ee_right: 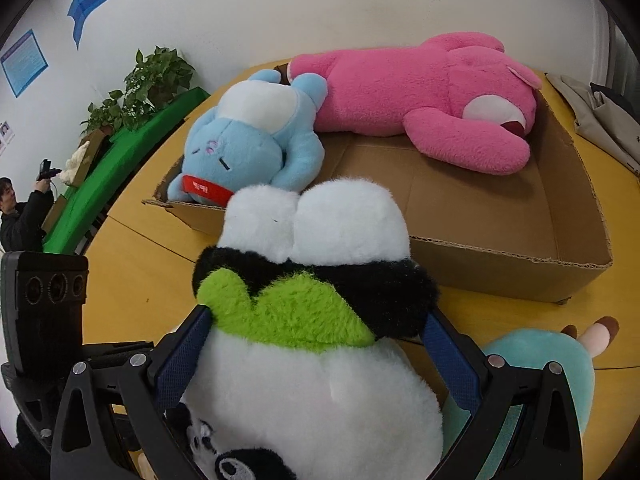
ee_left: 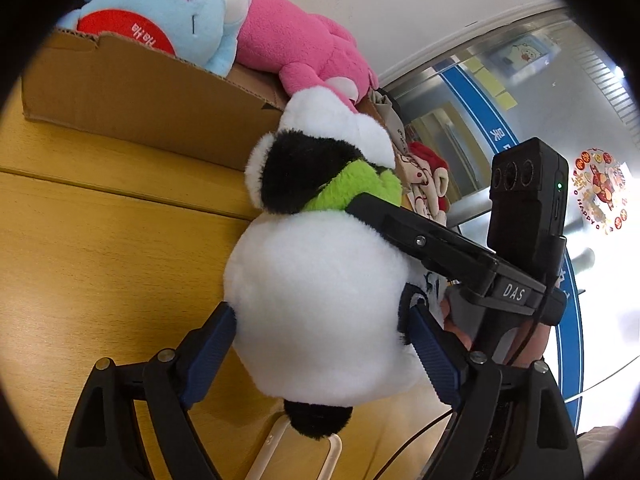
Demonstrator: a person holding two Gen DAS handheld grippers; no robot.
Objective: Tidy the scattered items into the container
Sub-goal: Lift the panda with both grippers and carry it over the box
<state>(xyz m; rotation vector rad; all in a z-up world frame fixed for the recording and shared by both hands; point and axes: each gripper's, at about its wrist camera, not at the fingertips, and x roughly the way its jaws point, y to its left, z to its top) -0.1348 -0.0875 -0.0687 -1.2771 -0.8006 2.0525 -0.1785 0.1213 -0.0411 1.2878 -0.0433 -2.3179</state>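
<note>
Both grippers, left gripper (ee_left: 320, 340) and right gripper (ee_right: 316, 344), clamp the panda plush (ee_right: 312, 380) between their pads, just short of the cardboard box (ee_right: 520, 272) ahead, so we should lift it level over the near wall before releasing.

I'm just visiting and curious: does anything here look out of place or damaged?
The cardboard box has ragged, torn edges. The pink plush and blue plush overhang its rim rather than lying fully inside. A teal plush lies outside on the table.
</note>
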